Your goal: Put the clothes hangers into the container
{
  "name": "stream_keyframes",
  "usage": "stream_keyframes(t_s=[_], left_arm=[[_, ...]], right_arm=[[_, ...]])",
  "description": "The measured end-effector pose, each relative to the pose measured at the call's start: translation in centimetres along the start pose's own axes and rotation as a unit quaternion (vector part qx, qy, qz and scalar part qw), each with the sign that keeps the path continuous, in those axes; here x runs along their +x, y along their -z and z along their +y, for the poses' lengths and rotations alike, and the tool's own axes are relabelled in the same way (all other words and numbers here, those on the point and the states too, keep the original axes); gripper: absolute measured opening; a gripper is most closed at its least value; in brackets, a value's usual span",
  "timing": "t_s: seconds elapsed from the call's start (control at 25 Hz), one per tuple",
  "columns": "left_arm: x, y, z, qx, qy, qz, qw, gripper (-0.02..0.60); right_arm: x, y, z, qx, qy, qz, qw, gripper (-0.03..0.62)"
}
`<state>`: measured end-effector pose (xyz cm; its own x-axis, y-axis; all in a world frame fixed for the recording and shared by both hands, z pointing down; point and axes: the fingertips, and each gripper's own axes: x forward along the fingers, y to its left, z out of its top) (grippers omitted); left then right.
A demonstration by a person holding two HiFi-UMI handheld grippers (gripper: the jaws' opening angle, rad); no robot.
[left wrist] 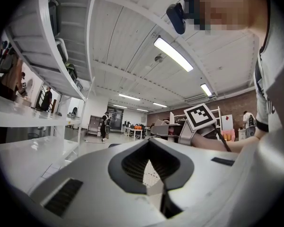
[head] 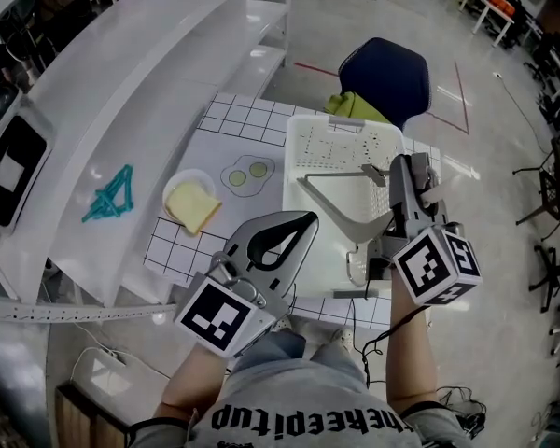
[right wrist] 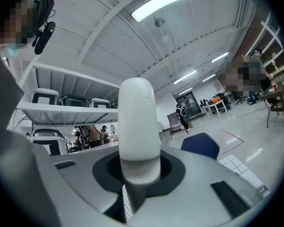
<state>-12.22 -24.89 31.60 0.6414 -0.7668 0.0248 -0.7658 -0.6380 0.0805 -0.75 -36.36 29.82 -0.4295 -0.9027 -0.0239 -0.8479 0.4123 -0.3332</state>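
Note:
A pale grey-white clothes hanger (head: 342,209) hangs tilted over the white perforated container (head: 297,131). My right gripper (head: 399,169) is shut on one end of it. In the right gripper view, the hanger's rounded bar (right wrist: 138,122) stands up out of the right gripper (right wrist: 141,174), its jaws closed around it. My left gripper (head: 305,220) hovers near the container's front left corner, shut with nothing in it; its jaws meet at the tip (left wrist: 149,143). Teal hangers (head: 110,197) lie in a small heap on the white shelf at left.
A plate with toast (head: 194,204) and a fried-egg shape (head: 247,174) sit on the checked mat left of the container. A dark blue chair (head: 385,73) and green cloth (head: 353,107) are behind it. The curved white shelf (head: 121,91) runs along the left.

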Motion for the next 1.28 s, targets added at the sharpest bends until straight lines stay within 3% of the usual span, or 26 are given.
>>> stream_keyframes(t_s=[0.64,0.96,1.28], left_arm=[[1.1,0.5,-0.5,-0.009,0.011,0.001,0.9999,0.020],[1.4,0.3,-1.5,-0.008,0.020,0.000,0.9998,0.020],[1.9,0.3,-2.9,-0.008,0.026,-0.001,0.9996,0.020]], right_arm=[[-0.8,3.0,-1.1,-0.033,0.011,0.053,0.998,0.078],[-2.3,3.6,-1.5,-0.069,0.013,0.078,0.994,0.123],[-4.2,3.5,-3.2,-0.060,0.031,0.079,0.995,0.132]])
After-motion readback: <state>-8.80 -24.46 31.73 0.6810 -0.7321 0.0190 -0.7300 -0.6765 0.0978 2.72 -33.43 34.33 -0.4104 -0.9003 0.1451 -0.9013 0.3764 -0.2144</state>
